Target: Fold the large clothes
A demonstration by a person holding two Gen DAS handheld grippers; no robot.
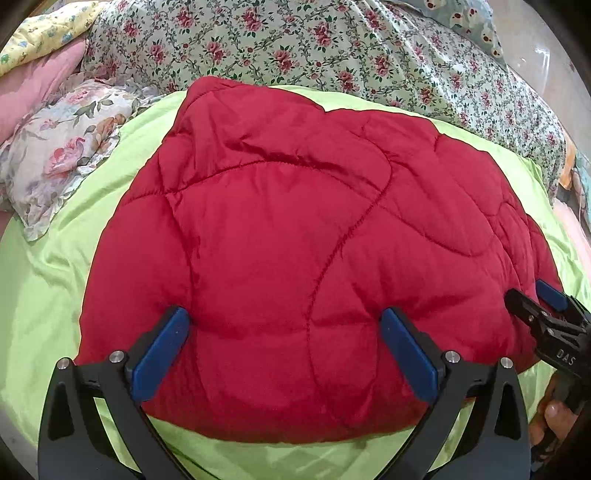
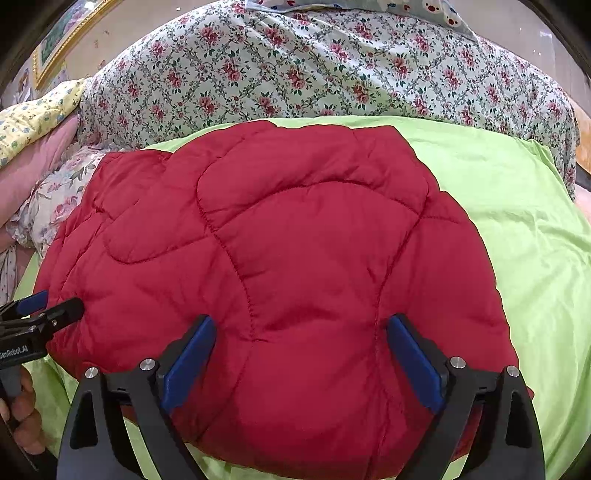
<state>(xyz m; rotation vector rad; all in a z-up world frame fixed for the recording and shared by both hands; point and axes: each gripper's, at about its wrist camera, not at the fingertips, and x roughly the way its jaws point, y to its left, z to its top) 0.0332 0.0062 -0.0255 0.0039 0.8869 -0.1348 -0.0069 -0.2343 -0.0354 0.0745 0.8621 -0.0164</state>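
A red quilted padded garment [image 1: 288, 221] lies bunched in a broad heap on a lime-green sheet [image 1: 48, 288]. My left gripper [image 1: 285, 314] is open wide over the garment's near edge. Its blue pads [image 1: 162, 354] rest on the padding on either side of a puffed section, without pinching it. To its right, my right gripper [image 1: 528, 291] reaches the garment's right edge. In the right wrist view the right gripper [image 2: 301, 321] also stands open, with the red garment [image 2: 280, 240] bulging between its spread fingers. The left gripper [image 2: 59, 301] shows at the garment's left edge.
A rose-patterned quilt [image 1: 295, 44] is piled behind the garment. A floral pillow [image 1: 62, 147], a pink cloth [image 1: 33, 88] and a yellow pillow [image 1: 44, 33] lie at the left. A hand [image 2: 22, 417] holds the left gripper's handle. The green sheet [image 2: 524, 240] stretches out to the right.
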